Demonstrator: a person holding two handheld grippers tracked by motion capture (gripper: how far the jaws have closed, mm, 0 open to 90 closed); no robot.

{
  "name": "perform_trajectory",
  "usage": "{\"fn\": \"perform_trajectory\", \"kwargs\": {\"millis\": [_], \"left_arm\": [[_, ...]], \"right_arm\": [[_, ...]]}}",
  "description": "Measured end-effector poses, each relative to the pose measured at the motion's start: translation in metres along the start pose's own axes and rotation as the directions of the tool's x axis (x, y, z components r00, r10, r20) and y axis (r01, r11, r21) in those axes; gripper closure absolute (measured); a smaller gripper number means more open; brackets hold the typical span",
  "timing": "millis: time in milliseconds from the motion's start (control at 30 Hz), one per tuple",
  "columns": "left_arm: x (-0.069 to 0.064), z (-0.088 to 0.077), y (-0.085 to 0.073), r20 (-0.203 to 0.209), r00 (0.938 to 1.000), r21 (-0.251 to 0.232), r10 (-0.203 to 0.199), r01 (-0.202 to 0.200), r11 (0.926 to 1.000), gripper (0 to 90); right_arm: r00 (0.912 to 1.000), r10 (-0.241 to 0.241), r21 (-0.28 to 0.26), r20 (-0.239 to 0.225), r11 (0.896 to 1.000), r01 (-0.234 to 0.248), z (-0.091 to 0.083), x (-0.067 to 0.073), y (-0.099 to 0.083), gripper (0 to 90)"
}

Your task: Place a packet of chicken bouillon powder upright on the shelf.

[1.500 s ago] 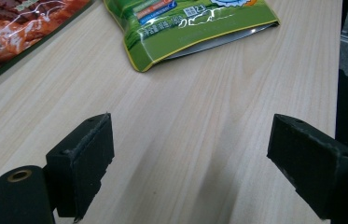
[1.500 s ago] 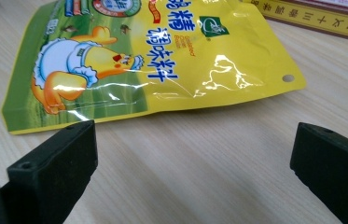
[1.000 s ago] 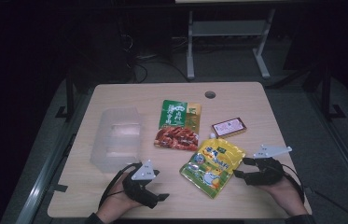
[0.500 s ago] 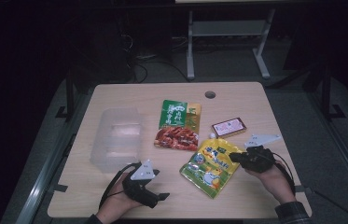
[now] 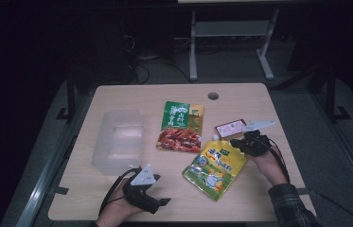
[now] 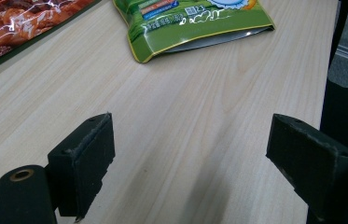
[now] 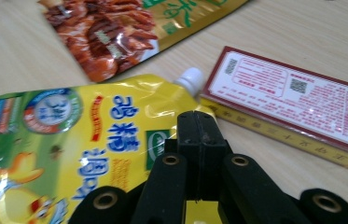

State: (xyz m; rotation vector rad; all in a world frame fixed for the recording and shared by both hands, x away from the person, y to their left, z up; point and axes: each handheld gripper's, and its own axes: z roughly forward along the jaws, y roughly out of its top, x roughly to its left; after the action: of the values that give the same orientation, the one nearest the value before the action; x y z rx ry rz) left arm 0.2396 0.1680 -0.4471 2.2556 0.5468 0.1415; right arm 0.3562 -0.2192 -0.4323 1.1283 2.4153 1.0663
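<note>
Right tongs (image 7: 198,123): jaws just closed, pinching the yellow spout pouch (image 5: 216,165) at its top edge.
Left tongs (image 6: 190,154): wide open, empty, over bare worktop (image 5: 240,97).
Yellow spout pouch: near right, beside the red box (image 7: 288,100).

The table (image 5: 259,198) carries a clear tub (image 5: 117,142) beyond the left gripper (image 5: 157,202), a yellow pouch (image 5: 214,165) at the right gripper (image 5: 234,143), a green packet (image 5: 181,126) and a box (image 5: 231,128) past it.
</note>
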Motion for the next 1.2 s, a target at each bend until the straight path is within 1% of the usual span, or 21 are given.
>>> {"fn": "perform_trajectory", "kwargs": {"millis": [33,100,133,200,233,300,367,433,467,500,533,700,733,833,900,1000,1033,1100,1133,1200], "left_arm": [[0.0,0.0,-0.001,0.002,1.0,0.0,0.003,-0.003,1.0,14.5],[0.0,0.0,-0.001,0.001,1.0,0.0,0.003,-0.003,1.0,14.5],[0.0,0.0,-0.001,0.001,1.0,0.001,0.002,-0.002,1.0,14.5],[0.0,0.0,-0.001,0.003,1.0,0.001,0.002,-0.002,1.0,14.5],[-0.001,0.0,0.0,0.005,1.0,-0.002,0.008,-0.008,1.0,14.5],[-0.002,0.0,0.0,0.008,0.9999,0.001,0.011,-0.011,0.9999,14.5],[-0.002,0.0,-0.001,0.009,0.9999,0.002,0.011,-0.011,0.9999,14.5],[-0.002,0.001,0.0,0.008,0.9998,0.009,0.017,-0.017,0.9998,14.5],[-0.003,0.001,0.0,0.008,0.9999,0.003,0.011,-0.011,0.9999,14.7],[-0.003,0.001,0.0,0.009,0.9999,0.005,0.012,-0.012,0.9999,14.7],[-0.003,0.001,0.0,0.008,0.9999,0.006,0.014,-0.014,0.9999,14.7],[-0.002,0.001,-0.001,0.011,0.9998,0.006,0.015,-0.015,0.9999,14.7],[-0.002,0.001,-0.001,0.013,0.9998,0.005,0.016,-0.016,0.9999,14.7],[-0.003,0.001,-0.001,0.014,0.9998,0.002,0.013,-0.013,0.9999,14.7],[-0.003,0.001,-0.001,0.015,0.9998,0.002,0.013,-0.013,0.9999,14.7],[-0.002,0.0,-0.001,0.014,0.9998,0.005,0.014,-0.014,0.9999,14.7],[-0.002,0.001,-0.001,0.015,0.9998,0.001,0.013,-0.013,0.9999,14.7],[-0.002,0.001,-0.001,0.014,0.9999,0.001,0.01,-0.01,0.9999,14.7],[-0.002,0.001,-0.001,0.015,0.9998,0.003,0.012,-0.012,0.9999,14.7],[-0.001,0.001,-0.001,0.014,0.9998,0.004,0.013,-0.013,0.9999,14.7]], "right_arm": [[0.9998,-0.014,0.009,0.016,1.0,0.014,0.003,-0.002,0.001,90.0],[0.9997,-0.007,0.007,0.023,1.0,0.007,0.005,-0.004,0.002,90.0],[0.9995,-0.007,0.015,0.031,1.0,0.006,0.009,-0.008,0.004,90.0],[0.9991,-0.008,0.016,0.041,1.0,0.007,0.013,-0.012,0.004,89.9],[0.9989,0.003,0.022,0.047,1.0,-0.004,0.015,-0.015,0.004,90.0],[0.9986,0.005,0.027,0.053,1.0,-0.007,0.016,-0.017,0.003,90.0],[0.9985,0.022,0.035,0.051,0.999,-0.024,0.021,-0.023,0.001,89.9],[0.9985,0.021,0.039,0.051,0.999,-0.023,0.022,-0.024,0.0,90.0],[0.9988,0.021,0.05,0.045,0.998,-0.023,0.024,-0.025,-0.001,89.9],[0.9988,0.021,0.05,0.045,0.998,-0.023,0.024,-0.025,-0.001,89.9],[0.9992,0.011,0.047,0.04,0.999,-0.013,0.024,-0.027,-0.002,90.0],[0.9997,0.002,0.077,0.023,0.997,-0.004,0.028,-0.027,-0.005,89.9],[0.9997,-0.007,0.075,0.022,0.997,0.006,0.029,-0.027,-0.006,90.0],[0.9999,0.002,0.076,0.017,0.997,-0.003,0.029,-0.028,-0.006,90.0],[0.9999,-0.002,0.074,0.016,0.997,0.001,0.028,-0.028,-0.007,89.9],[0.9996,-0.006,0.071,0.026,0.997,0.004,0.028,-0.031,-0.008,90.0],[0.9998,0.0,0.069,0.018,0.998,-0.002,0.029,-0.032,-0.009,90.0],[0.9999,-0.006,0.077,0.01,0.997,0.005,0.029,-0.033,-0.01,90.0],[1.0,0.001,0.075,0.0,0.997,-0.001,0.029,-0.034,-0.011,90.0],[1.0,0.0,0.074,-0.004,0.997,0.0,0.029,-0.034,-0.011,90.0]]}}
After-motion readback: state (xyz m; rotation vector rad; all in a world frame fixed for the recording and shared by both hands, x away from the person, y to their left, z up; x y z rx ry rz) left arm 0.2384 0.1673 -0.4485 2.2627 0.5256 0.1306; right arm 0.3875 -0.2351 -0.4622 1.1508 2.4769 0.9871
